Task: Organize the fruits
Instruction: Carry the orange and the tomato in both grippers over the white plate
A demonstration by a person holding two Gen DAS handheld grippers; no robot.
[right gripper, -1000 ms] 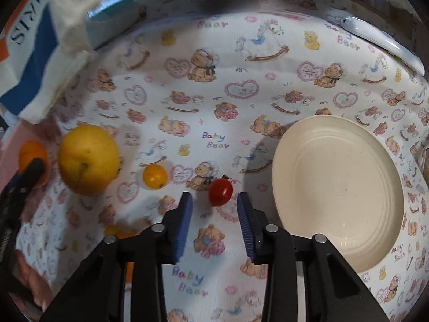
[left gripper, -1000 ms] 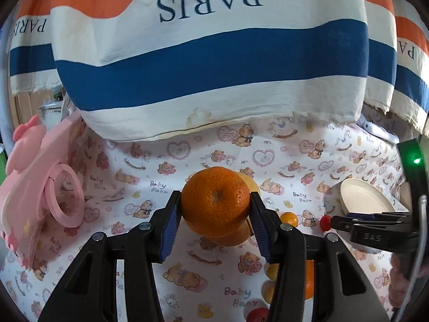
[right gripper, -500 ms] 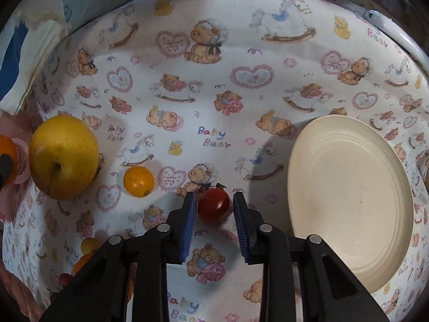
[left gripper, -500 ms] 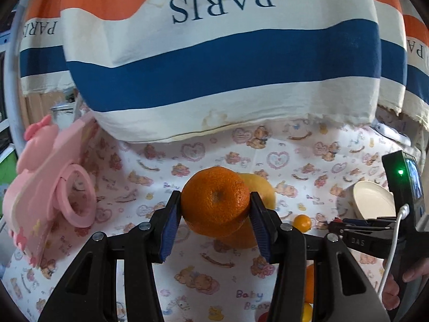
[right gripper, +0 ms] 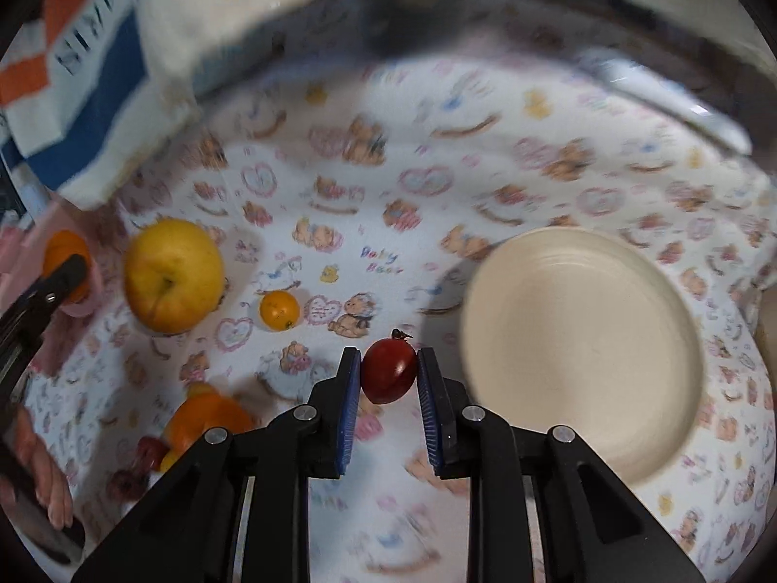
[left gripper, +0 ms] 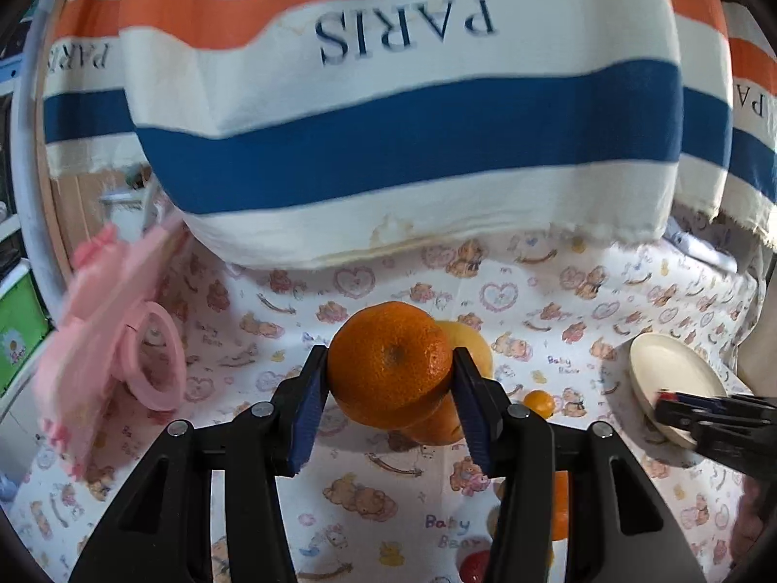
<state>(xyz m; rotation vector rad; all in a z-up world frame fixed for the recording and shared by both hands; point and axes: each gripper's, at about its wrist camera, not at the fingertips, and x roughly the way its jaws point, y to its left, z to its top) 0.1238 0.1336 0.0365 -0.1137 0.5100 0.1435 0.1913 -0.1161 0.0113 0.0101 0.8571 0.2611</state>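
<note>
My left gripper is shut on a large orange and holds it above the bear-print cloth. My right gripper is shut on a small red cherry tomato, lifted just left of the cream plate. That plate also shows at the right of the left wrist view, with the right gripper's fingers over its near edge. A yellow apple and a small orange fruit lie on the cloth to the left. The apple is partly hidden behind the held orange.
A striped PARIS cloth hangs over the back. A pink toy stands at the left. Several small fruits lie near the front left in the right wrist view. A small orange fruit lies on the cloth.
My right gripper closed on the cherry tomato and lifted it toward the plate. My left gripper, still holding the orange, rose and drew back a little.
</note>
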